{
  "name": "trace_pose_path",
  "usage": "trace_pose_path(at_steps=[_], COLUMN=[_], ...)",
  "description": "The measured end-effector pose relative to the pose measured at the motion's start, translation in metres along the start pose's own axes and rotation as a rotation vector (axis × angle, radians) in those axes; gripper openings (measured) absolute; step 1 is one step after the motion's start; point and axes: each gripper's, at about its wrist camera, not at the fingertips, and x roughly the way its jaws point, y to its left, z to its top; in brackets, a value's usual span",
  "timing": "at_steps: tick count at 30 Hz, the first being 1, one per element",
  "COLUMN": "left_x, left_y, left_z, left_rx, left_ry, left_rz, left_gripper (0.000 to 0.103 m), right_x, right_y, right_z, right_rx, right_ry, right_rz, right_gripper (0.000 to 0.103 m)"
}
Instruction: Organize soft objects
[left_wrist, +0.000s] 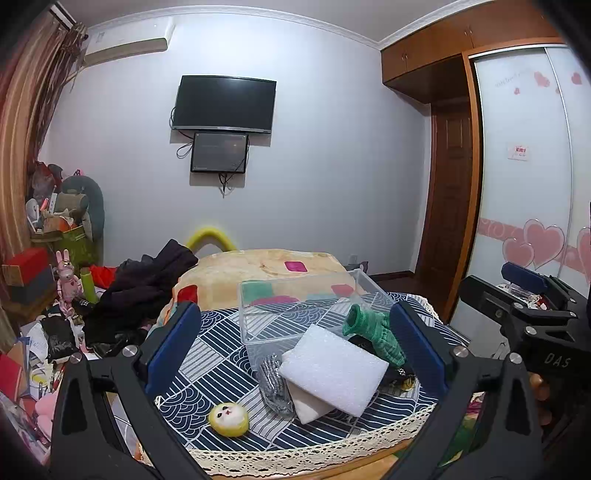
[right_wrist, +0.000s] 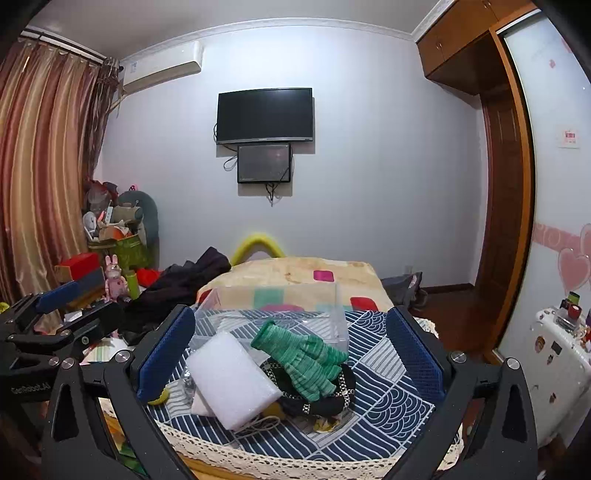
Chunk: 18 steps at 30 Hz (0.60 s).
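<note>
Both grippers hover wide apart and empty over a patterned tablecloth (left_wrist: 207, 365): the left gripper (left_wrist: 295, 350) frames, from left to right, a yellow plush face (left_wrist: 228, 419), a grey glove (left_wrist: 273, 384), a white foam block (left_wrist: 332, 369) and a green knit glove (left_wrist: 376, 332), with the clear plastic box (left_wrist: 295, 306) standing empty just beyond; the right gripper (right_wrist: 291, 354) faces the same heap. A good first pick is likely the green glove lying topmost, pinched mid-body and lifted clear before moving over the box

Wall-mounted television (left_wrist: 224, 103) above a smaller screen (left_wrist: 219, 152).
</note>
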Motion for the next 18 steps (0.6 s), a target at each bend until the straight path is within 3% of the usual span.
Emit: trace_pose_path(at_steps=[18], left_x=[-0.0001], left_y=[-0.0005], left_z=[0.0002], left_rx=[-0.004], left_ry=[0.001], left_rz=[0.000], left_gripper=[0.103], right_x=[-0.0021], right_y=[0.0003], right_z=[0.0000], right_rx=[-0.001], right_ry=[-0.007], right_rz=[0.005], right_gripper=[0.103])
